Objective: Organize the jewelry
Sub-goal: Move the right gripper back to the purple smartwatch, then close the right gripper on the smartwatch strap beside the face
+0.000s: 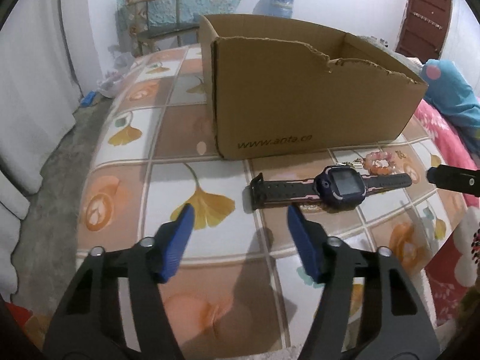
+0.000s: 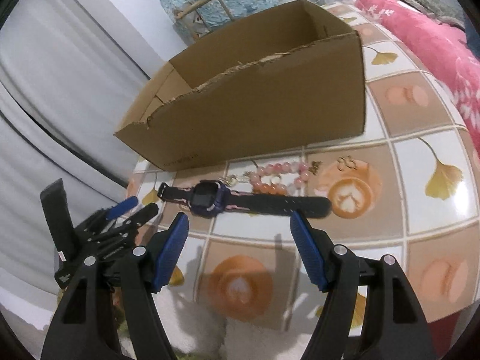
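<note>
Both tools stand with their jaws apart and hold nothing. On the left tool [image 1: 238,210] the two blue ribbed pads [image 1: 180,240] have only the patterned cloth between them, and they touch no object. On the right tool [image 2: 238,216] the pads [image 2: 306,249] are also well apart and empty.

A dark purple smartwatch with a black and pink strap [image 1: 330,187] lies flat and stretched out on the bed cover with tile, leaf and coffee-cup pattern [image 1: 195,186]. In the left wrist view it lies just beyond the right pad and to the right of it, with its buckle end nearest to the tool. In the right wrist view the watch [image 2: 210,199] lies across, just beyond both pad tips, and the tip of the right pad overlaps the strap in the picture; if it touches, I cannot tell. A bracelet of pink and orange round beads [image 2: 276,180] lies just behind the watch, between it and the open brown cardboard box with a torn front edge [image 1: 300,99], which stands further away.

Small golden pieces near the bracelet are too small to make out. The inside floor of the box is hidden by its front wall.
</note>
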{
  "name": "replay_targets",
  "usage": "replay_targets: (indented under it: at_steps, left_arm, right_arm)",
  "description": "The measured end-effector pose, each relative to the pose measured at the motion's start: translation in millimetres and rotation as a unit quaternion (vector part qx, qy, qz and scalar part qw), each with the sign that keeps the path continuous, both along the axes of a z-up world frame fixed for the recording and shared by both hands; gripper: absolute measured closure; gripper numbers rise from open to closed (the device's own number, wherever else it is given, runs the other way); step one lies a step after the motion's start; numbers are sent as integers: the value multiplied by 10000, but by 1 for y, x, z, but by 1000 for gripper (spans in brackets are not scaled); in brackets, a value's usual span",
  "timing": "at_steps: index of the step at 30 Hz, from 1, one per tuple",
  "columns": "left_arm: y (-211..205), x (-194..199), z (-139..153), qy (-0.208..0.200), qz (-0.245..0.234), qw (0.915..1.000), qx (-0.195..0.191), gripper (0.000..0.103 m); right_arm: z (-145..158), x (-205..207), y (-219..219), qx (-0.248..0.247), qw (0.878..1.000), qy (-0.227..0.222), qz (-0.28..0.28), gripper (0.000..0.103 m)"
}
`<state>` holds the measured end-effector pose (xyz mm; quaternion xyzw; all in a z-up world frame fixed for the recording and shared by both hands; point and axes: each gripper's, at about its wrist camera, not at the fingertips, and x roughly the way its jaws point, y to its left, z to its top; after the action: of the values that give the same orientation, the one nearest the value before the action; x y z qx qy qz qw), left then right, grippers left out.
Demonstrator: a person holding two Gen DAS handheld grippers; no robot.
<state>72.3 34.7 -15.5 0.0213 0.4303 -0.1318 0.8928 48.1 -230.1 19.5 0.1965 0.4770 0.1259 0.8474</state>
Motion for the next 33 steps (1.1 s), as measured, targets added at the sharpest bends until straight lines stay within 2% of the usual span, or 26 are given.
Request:
replay_targets:
  at_steps: [1, 2, 7, 11, 13, 16, 22, 27, 33]
  left_arm:
    - [-1, 2, 0, 10, -37, 10000, -48, 46]
    - [-1, 4, 0, 28, -74, 9999, -104, 48]
    - [-6, 13, -6, 111, -186, 9996, -175, 66]
    - [-12, 15, -13, 119, -33, 9998, 144, 71]
    - [-14, 16, -13, 88, 28, 9996, 263, 72]
    - [-12, 17, -14, 86, 63, 9997, 210, 72]
    - [-11, 17, -13, 48, 61, 9998, 196, 72]
    - [-10, 16, -14, -9, 67, 9998, 174, 72]
    - [-3, 10, -12, -8, 66, 10000, -64, 72]
  right_arm:
    - [0, 3, 2, 21, 10000, -18, 33, 36]
    - [-1, 7, 6, 46, 10000, -34, 80, 42]
    - [-9, 37, 30, 210, 9991, -14, 374, 64]
    - [-14, 62, 50, 115, 9983, 3, 563, 74]
    - [-17, 72, 58, 13, 9978, 47, 668, 76]
    - [-22, 78, 66, -161, 9968, 131, 768, 77]
    - [-31, 84, 64, -375, 9966, 355, 643, 77]
    - [-38, 83, 64, -342, 9961, 521, 623, 77]
    - [-38, 70, 76, -325, 9938, 622, 863, 77]
